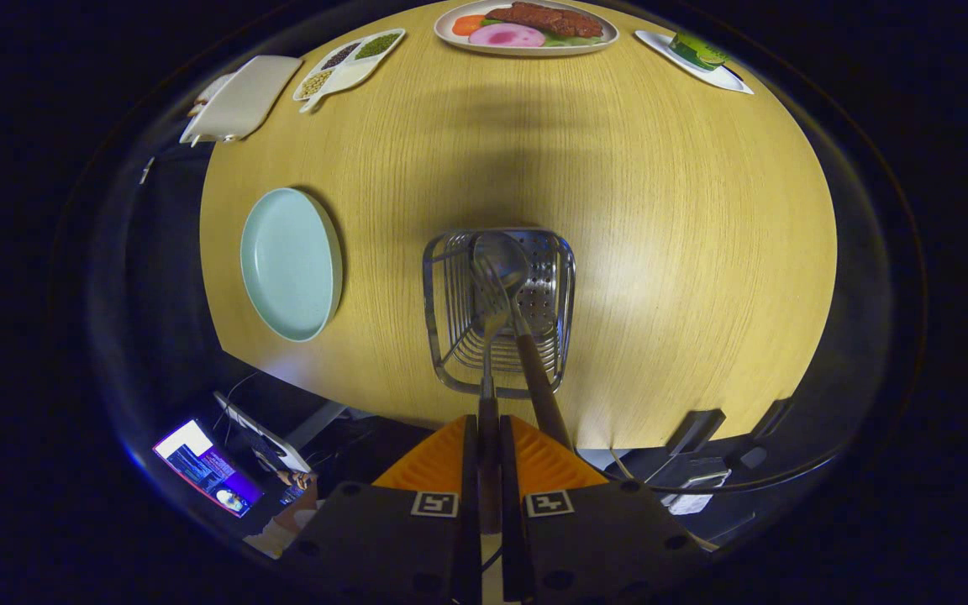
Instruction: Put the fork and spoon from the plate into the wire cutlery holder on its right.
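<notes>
Seen from above, the wire cutlery holder (pixel 500 311) stands on the wooden table just ahead of my fingers. My gripper (pixel 488 423) is shut on the metal handle of the fork (pixel 489 336), whose tines reach down into the holder. The spoon (pixel 502 259), with a brown wooden handle, lies alongside the fork with its bowl in the holder. Its handle slants back past my right finger; I cannot tell whether the finger touches it. To the left of the holder lies the pale green plate (pixel 291 265) with nothing on it.
At the table's far side are a platter of food (pixel 526 27), a divided dish of beans (pixel 349 60), a white tray (pixel 240 99) and a small dish with a green item (pixel 700 57). Below the table's near edge are a lit screen (pixel 202 466) and cables.
</notes>
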A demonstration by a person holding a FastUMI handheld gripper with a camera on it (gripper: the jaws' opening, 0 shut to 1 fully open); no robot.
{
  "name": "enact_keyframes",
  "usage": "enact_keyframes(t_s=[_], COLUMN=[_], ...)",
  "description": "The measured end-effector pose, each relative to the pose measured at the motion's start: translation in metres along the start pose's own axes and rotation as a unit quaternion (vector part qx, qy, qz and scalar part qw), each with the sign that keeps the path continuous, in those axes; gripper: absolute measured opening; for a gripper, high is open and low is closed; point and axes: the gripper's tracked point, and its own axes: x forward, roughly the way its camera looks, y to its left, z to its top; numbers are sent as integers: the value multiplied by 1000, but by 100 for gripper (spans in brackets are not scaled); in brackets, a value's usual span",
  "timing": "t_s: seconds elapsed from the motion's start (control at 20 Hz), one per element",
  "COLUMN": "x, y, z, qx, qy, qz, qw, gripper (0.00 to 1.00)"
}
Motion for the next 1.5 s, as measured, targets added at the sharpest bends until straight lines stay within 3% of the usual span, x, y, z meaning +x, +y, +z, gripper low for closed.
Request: enact_keyframes(t_s=[0.15, 0.25, 0.4, 0.55, 0.7, 0.9, 1.1, 1.25, 1.4, 1.5], x=[-14, -29, -58, -95, -138, -205, -274, -338, -396, -415], y=[0, 4, 8, 13, 10, 6, 5, 1, 4, -1], z=[8, 10, 13, 17, 33, 43, 35, 27, 15, 9], qx=[7, 5, -15, -13, -22, -35, -37, -42, -35, -46], qy=[-32, -61, -122, -200, -306, -457, -567, -656, -727, -753], qz=[14, 28, 40, 61, 53, 27, 7, -22, -26, -44], qw=[999, 998, 992, 978, 950, 888, 823, 753, 685, 655], gripper=[26, 44, 98, 99, 99, 99, 99, 99, 99, 99])
